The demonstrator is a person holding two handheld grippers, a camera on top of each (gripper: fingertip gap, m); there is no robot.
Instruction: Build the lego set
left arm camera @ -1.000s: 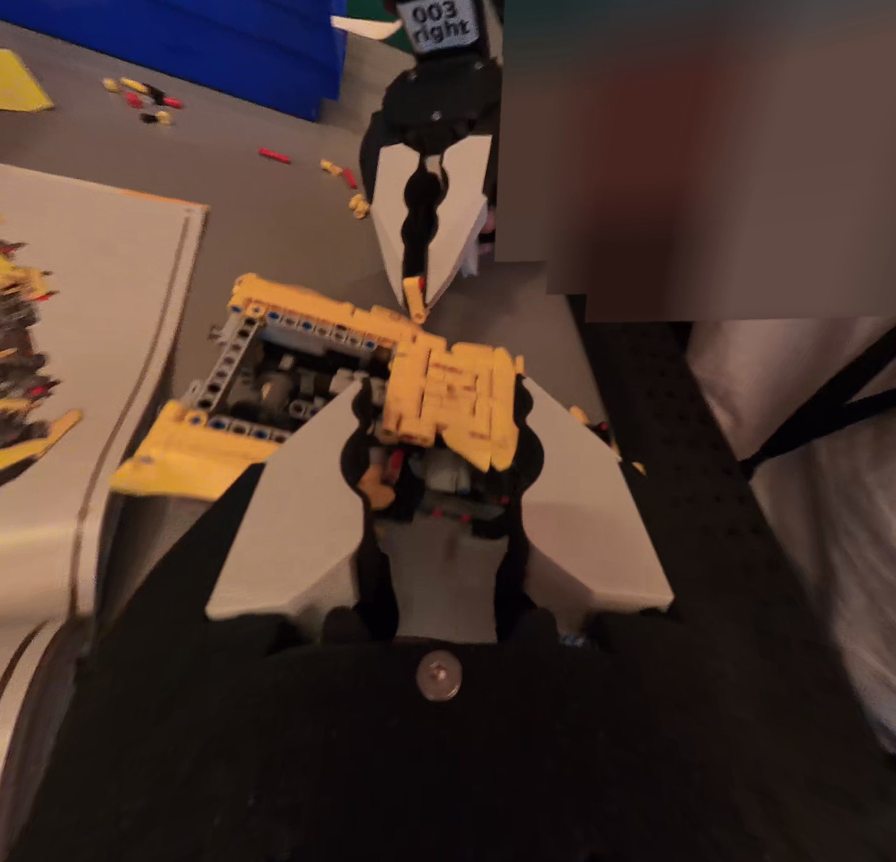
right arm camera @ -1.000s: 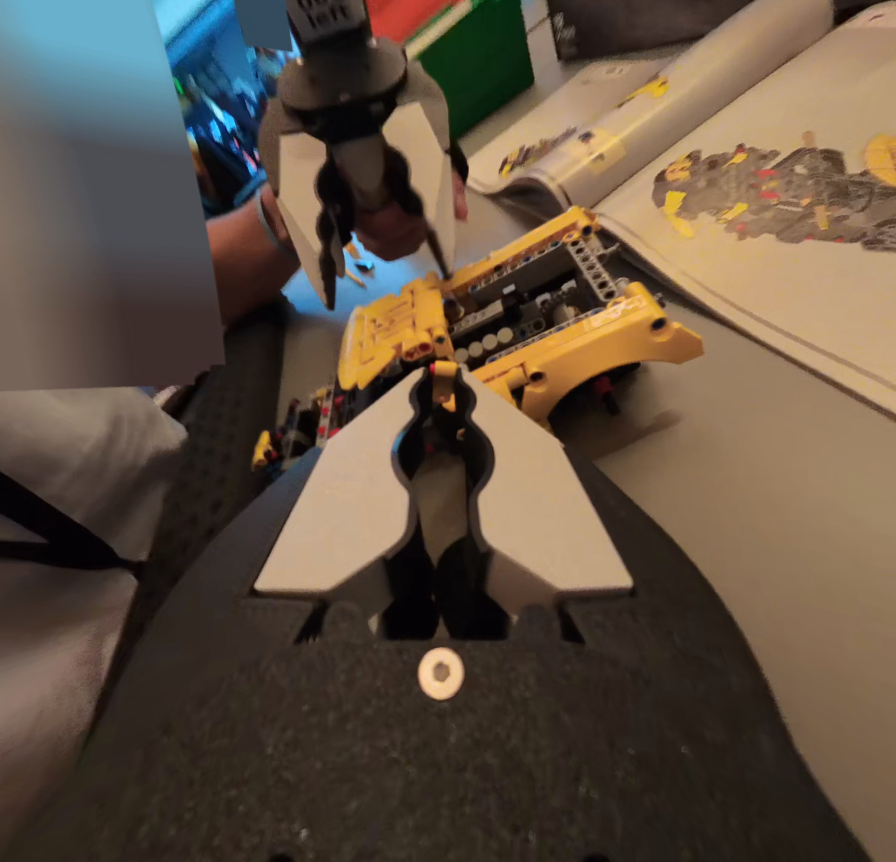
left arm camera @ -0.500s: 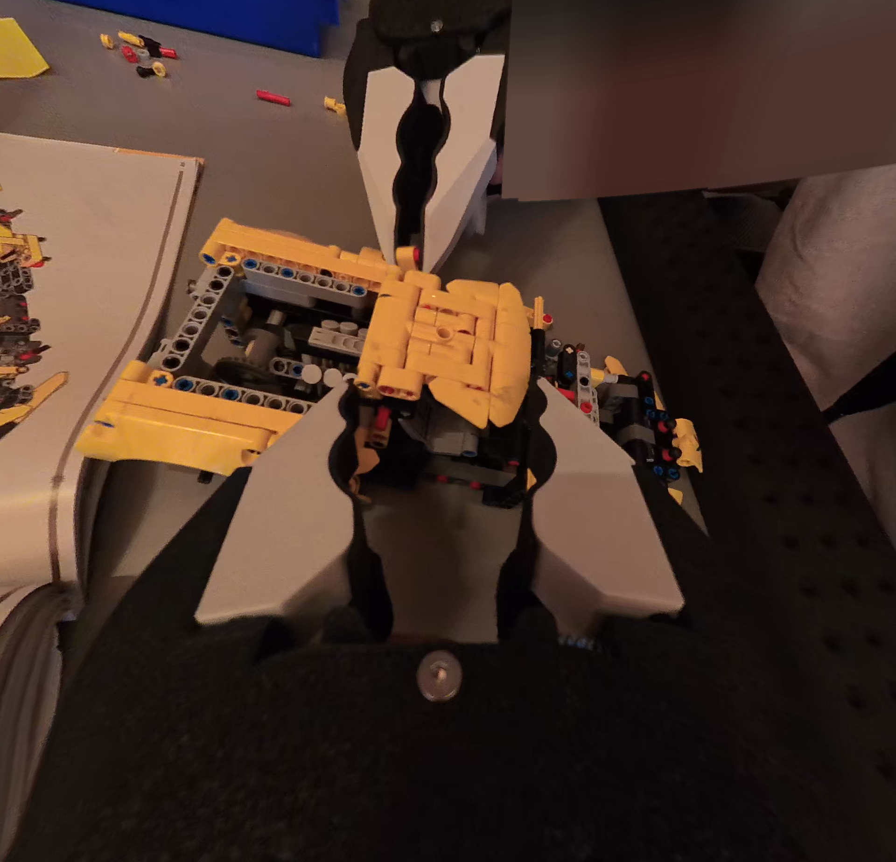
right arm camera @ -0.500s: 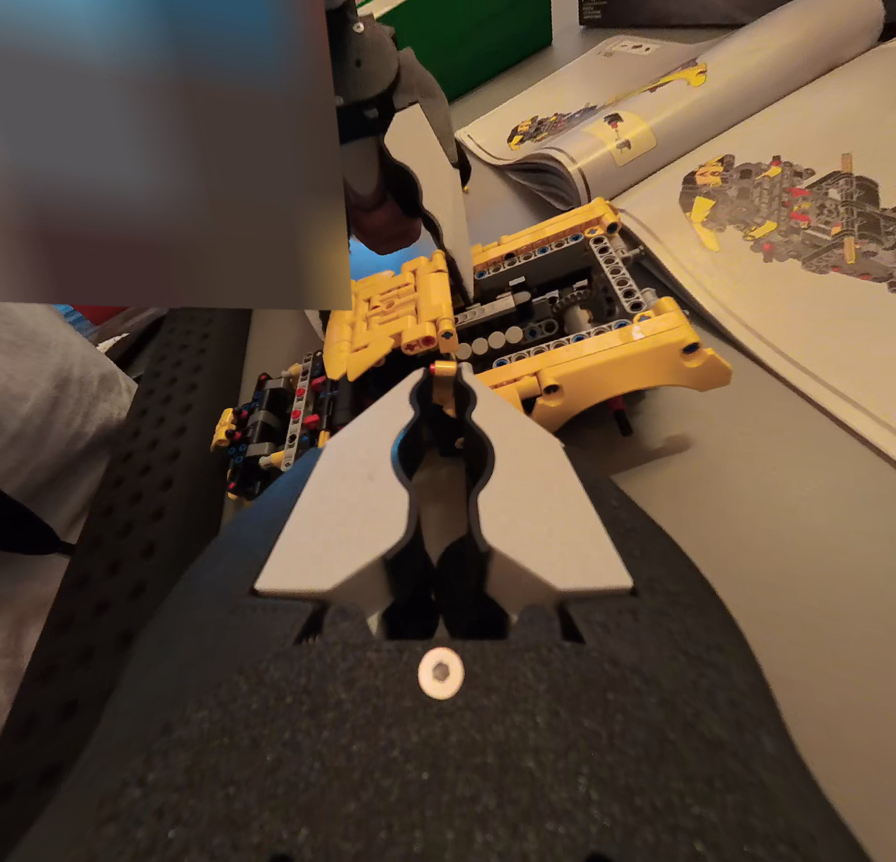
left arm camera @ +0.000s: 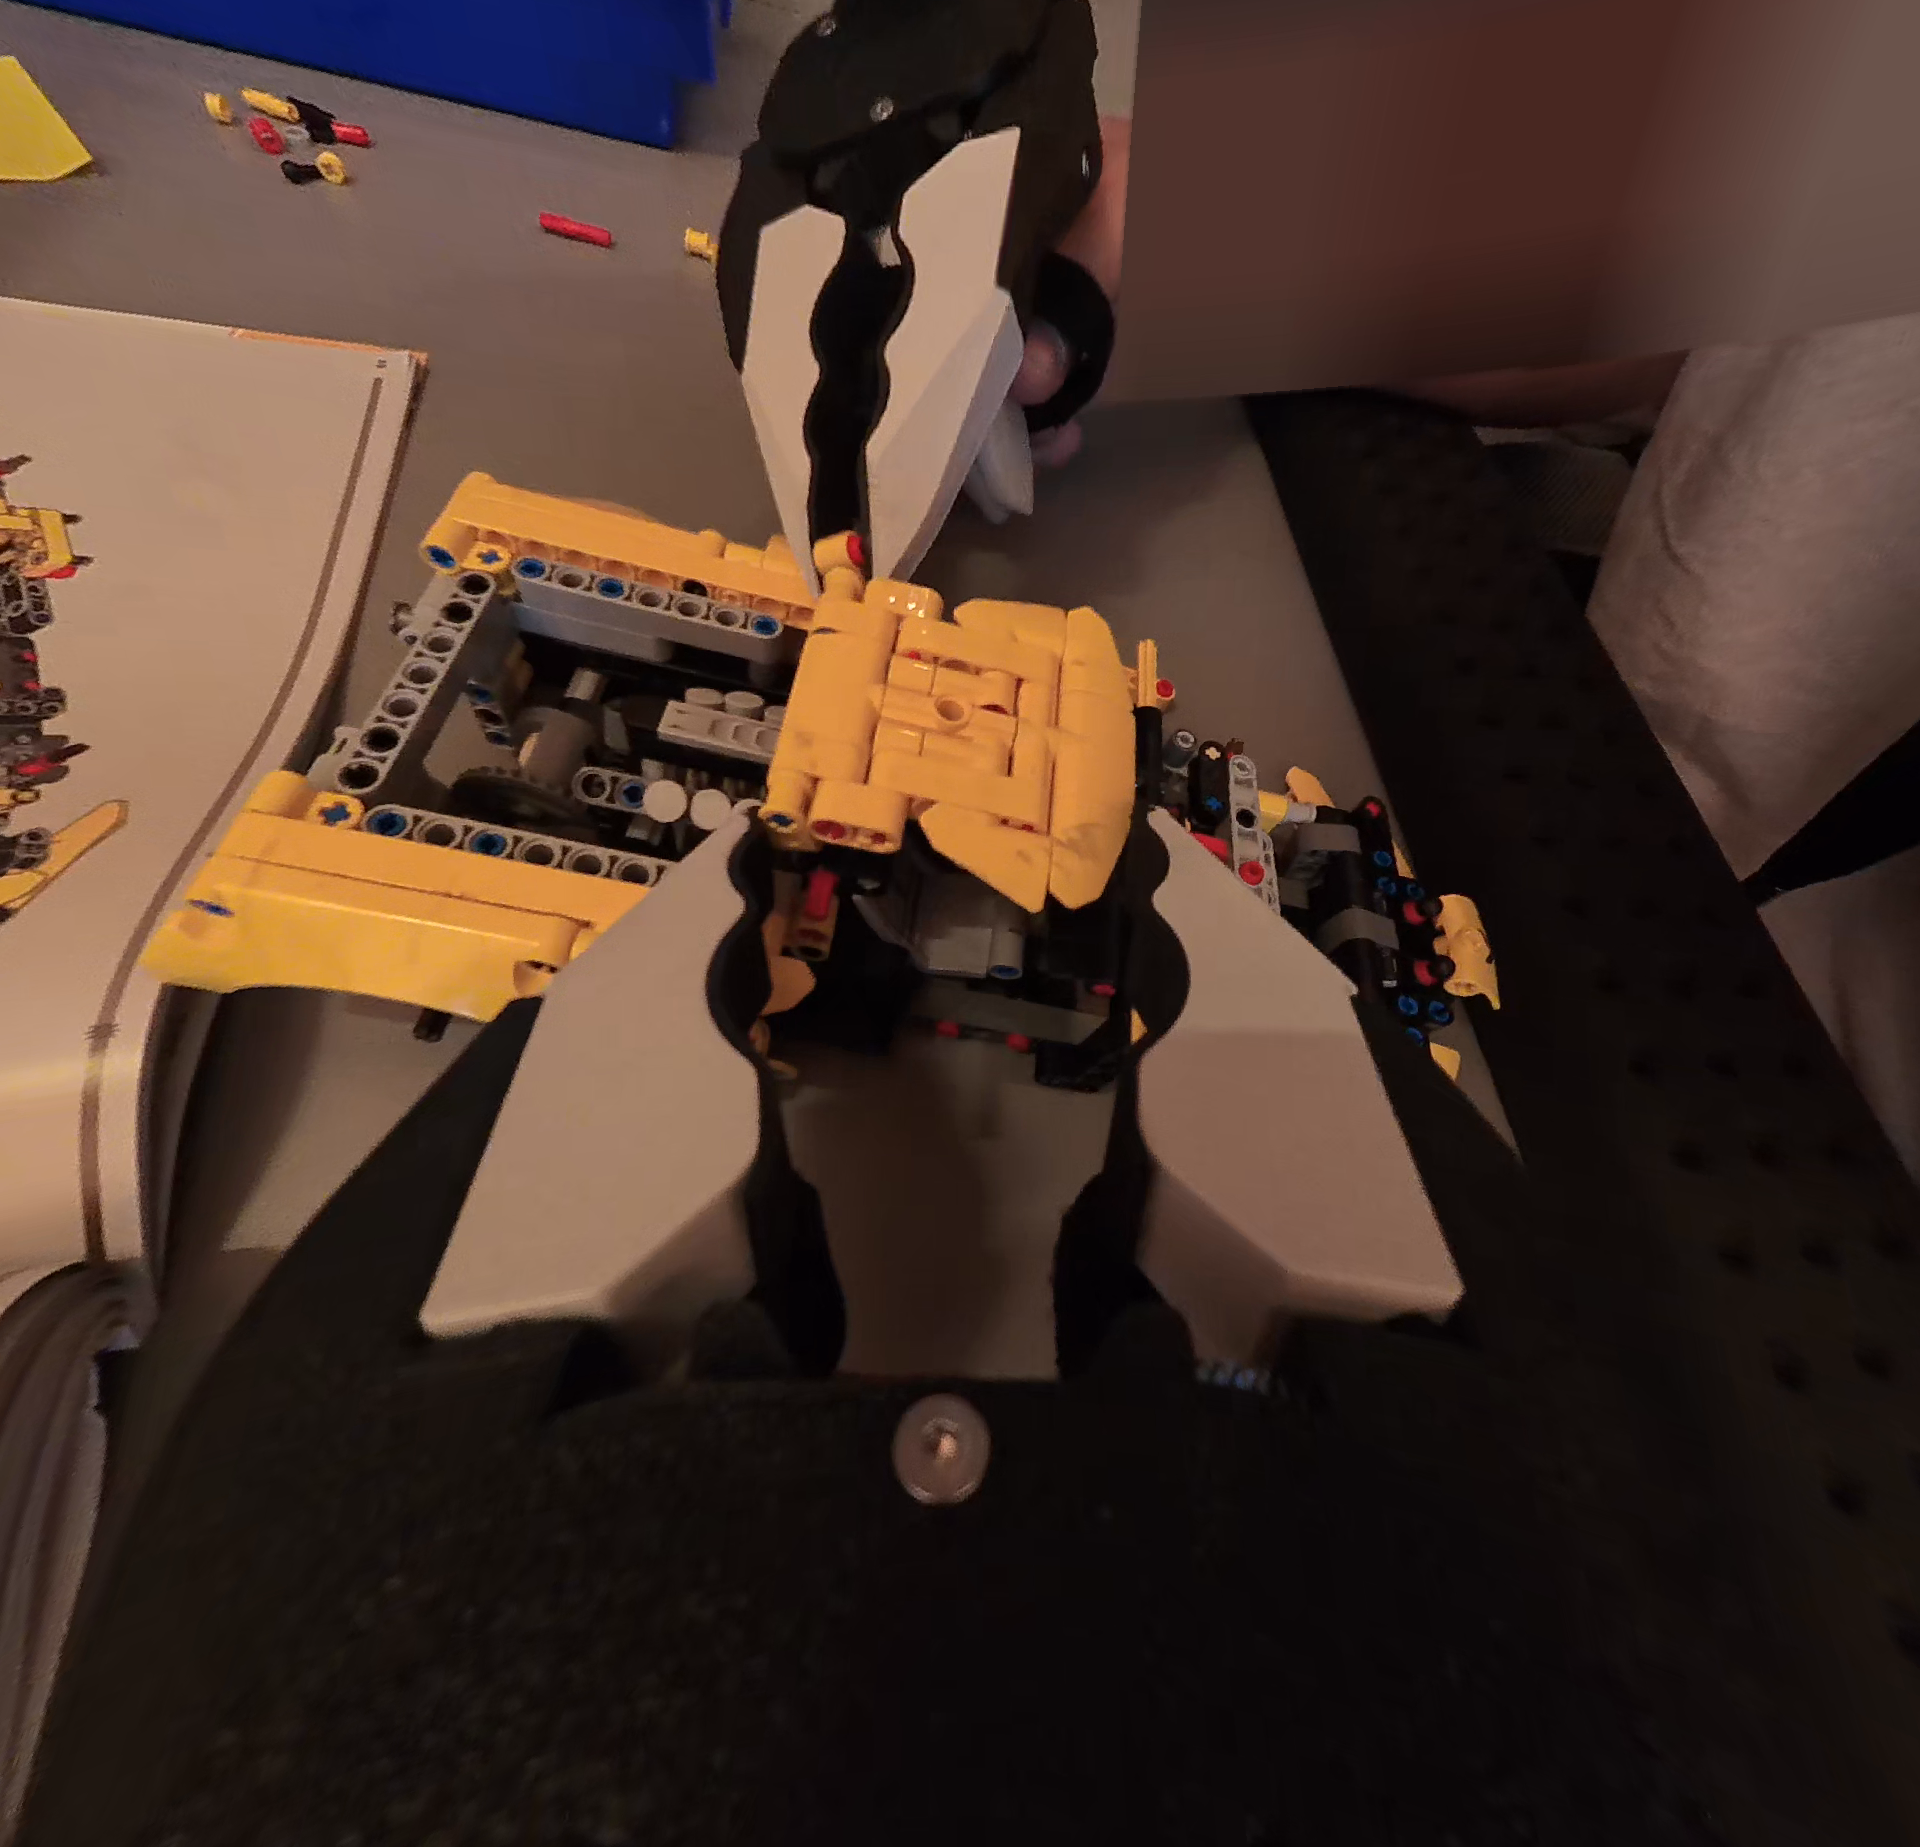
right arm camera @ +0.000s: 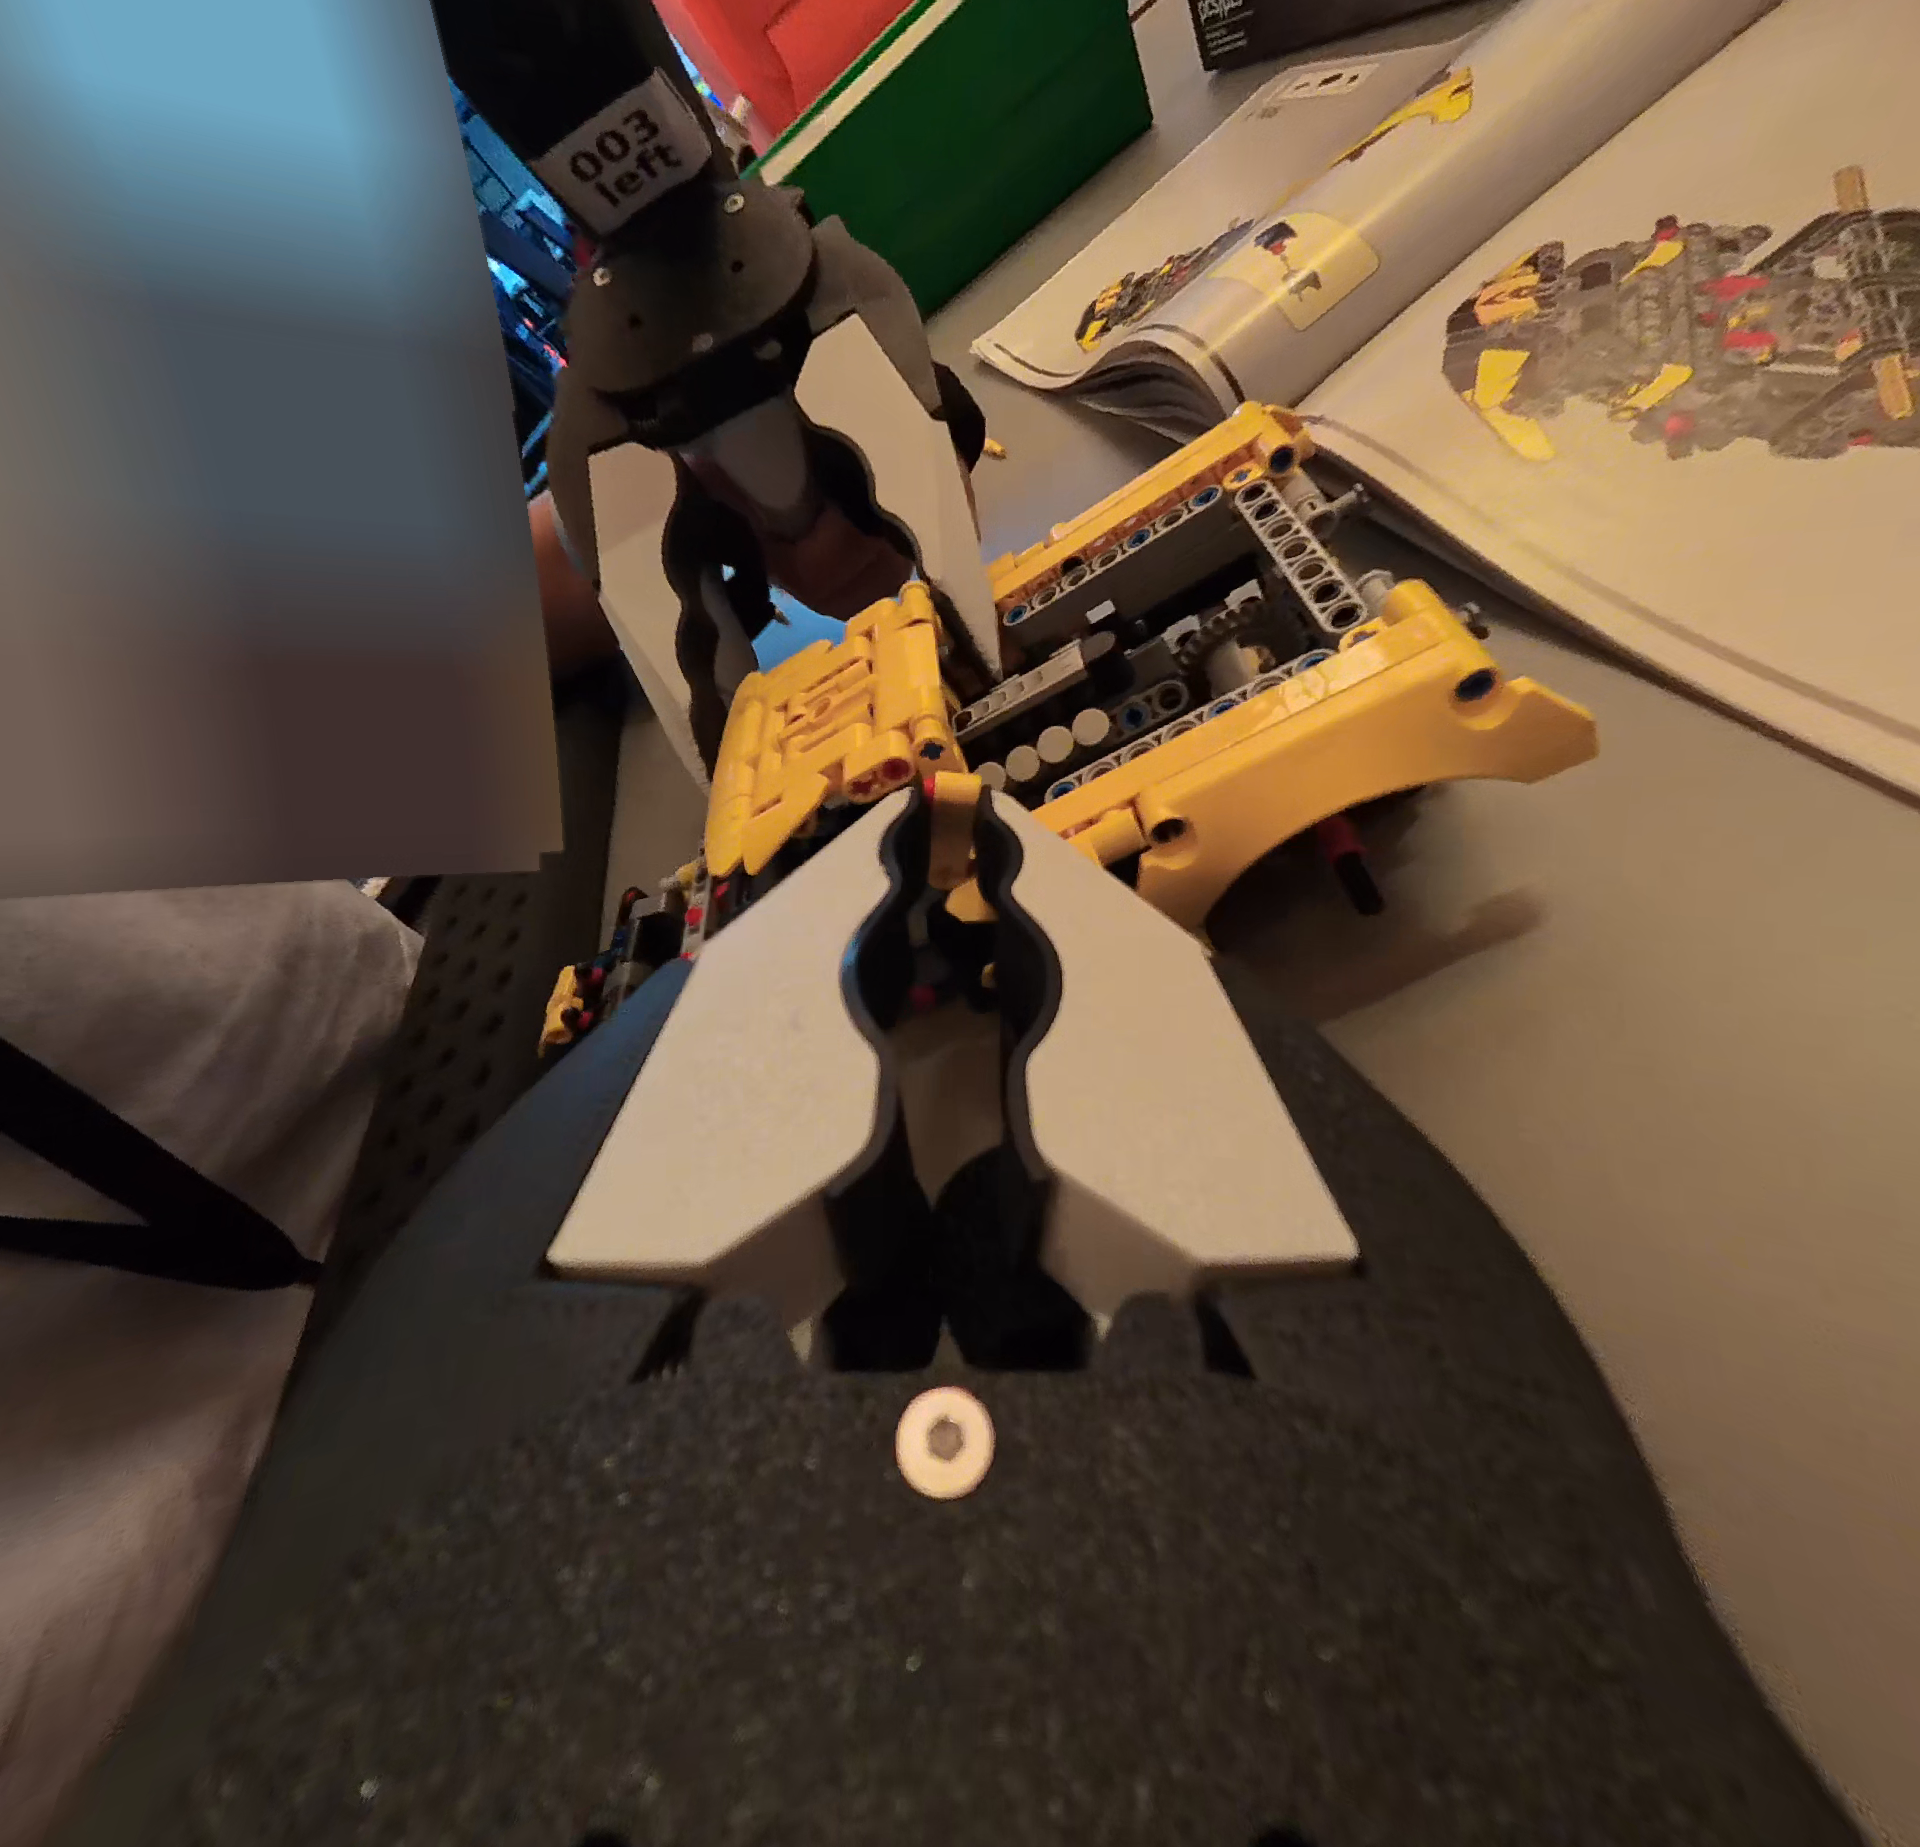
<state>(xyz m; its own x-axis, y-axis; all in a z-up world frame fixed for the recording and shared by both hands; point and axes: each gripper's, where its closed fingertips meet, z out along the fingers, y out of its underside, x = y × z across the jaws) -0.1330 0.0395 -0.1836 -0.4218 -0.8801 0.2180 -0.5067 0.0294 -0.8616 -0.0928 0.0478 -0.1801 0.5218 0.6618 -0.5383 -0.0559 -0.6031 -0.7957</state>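
While a small yellow connector piece was pinched between the nearly closed fingers of the right gripper, it was held just at the near edge of the yellow roof block of the half-built lego vehicle, apparently so that it could be pressed into the frame there. The model was rested on the grey table, close to its padded black edge, beside an open instruction booklet. The left gripper was spread wide around the roof end of the model, seemingly to brace it; whether its fingers actually touched could not be told. Loose pins were scattered toward the far edge, near blue bins. Compared with a second earlier, the right gripper had been brought closer and lower to the model, and more of the model's front end was shown in the left wrist view.
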